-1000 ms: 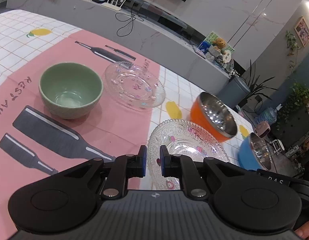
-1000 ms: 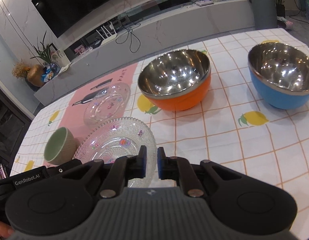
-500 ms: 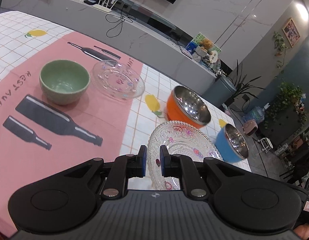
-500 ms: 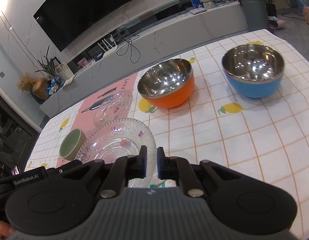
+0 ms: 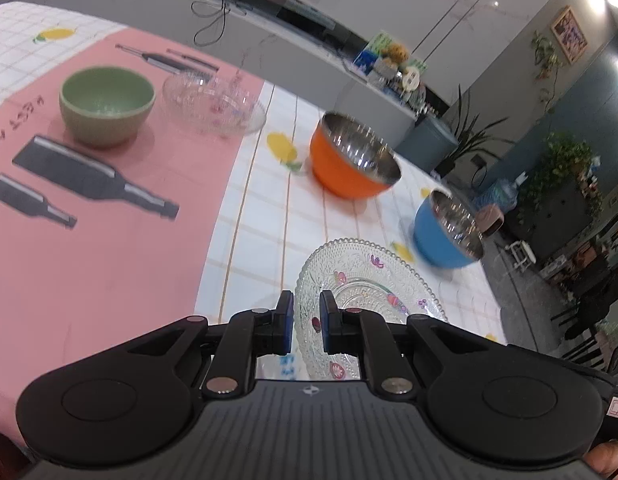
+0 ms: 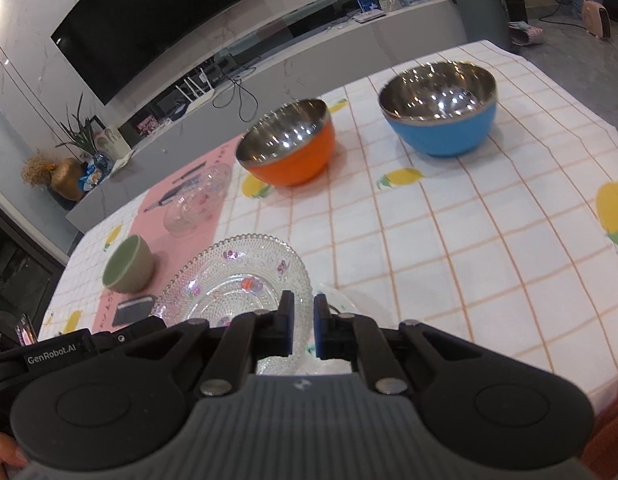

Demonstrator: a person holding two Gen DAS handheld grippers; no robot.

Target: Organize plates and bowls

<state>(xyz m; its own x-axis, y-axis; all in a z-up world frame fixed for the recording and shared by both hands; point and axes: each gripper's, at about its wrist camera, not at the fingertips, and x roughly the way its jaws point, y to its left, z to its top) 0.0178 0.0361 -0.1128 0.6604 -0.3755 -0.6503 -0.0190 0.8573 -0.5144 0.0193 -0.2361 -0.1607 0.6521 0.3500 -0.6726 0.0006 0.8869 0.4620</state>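
Both grippers hold one patterned glass plate [image 5: 369, 292] by opposite rims, lifted above the table's near side; it also shows in the right wrist view [image 6: 237, 280]. My left gripper [image 5: 306, 322] is shut on its left rim. My right gripper [image 6: 300, 322] is shut on its right rim. A second glass plate [image 5: 213, 104] sits on the pink mat [image 5: 89, 240] next to a green bowl [image 5: 107, 104]. An orange steel bowl [image 6: 287, 148] and a blue steel bowl [image 6: 441, 108] stand on the checked cloth [image 6: 469, 240] farther back.
A long grey counter [image 5: 269, 48] with a router and cables runs behind the table. A TV [image 6: 149, 20] hangs on the wall. The table's right edge [image 6: 569, 92] drops to the floor near a grey bin [image 6: 477, 4].
Both grippers have drawn back toward the near edge and lowered with the glass plate; the bowls now look farther away. The other dishes have not moved.
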